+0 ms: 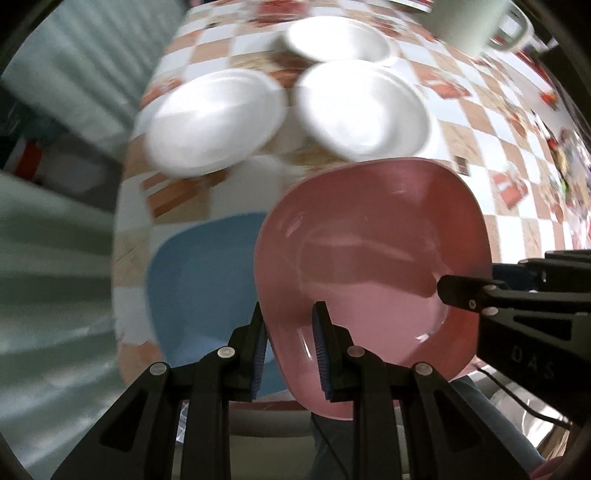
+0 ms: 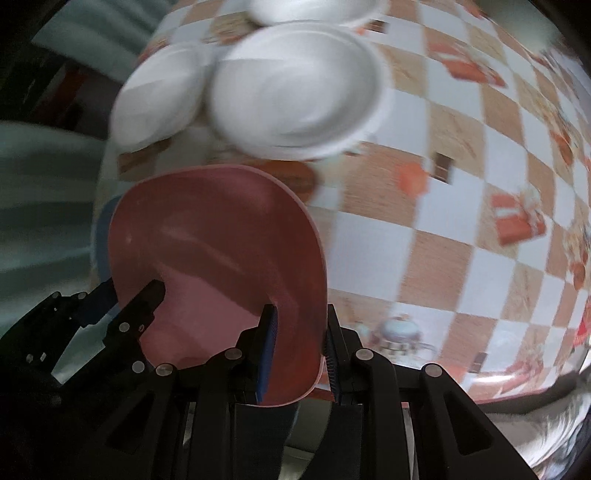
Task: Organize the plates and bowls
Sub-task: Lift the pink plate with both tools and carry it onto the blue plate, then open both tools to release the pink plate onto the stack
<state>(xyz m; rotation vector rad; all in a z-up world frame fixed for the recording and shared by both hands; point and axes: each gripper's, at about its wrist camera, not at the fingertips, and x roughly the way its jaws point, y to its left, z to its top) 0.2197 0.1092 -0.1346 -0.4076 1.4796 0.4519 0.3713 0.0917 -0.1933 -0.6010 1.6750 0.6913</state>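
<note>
Now seeing left gripper (image 1: 288,345) pinching near-left rim of pink plate (image 1: 373,258), right gripper (image 2: 301,356) pinching its right rim; am holding plate between both above checkered tablecloth (image 2: 443,221). Blue plate (image 1: 203,280) lying on cloth, just left, partly under pink one. Farther off, three white bowls (image 1: 364,110) sitting clustered; pale mug (image 1: 476,26) standing far right.

The left gripper (image 1: 288,347) and the right gripper (image 2: 301,350) both point down, side by side, each with its jaws pinched on an opposite rim of one plate (image 1: 369,251).
</note>
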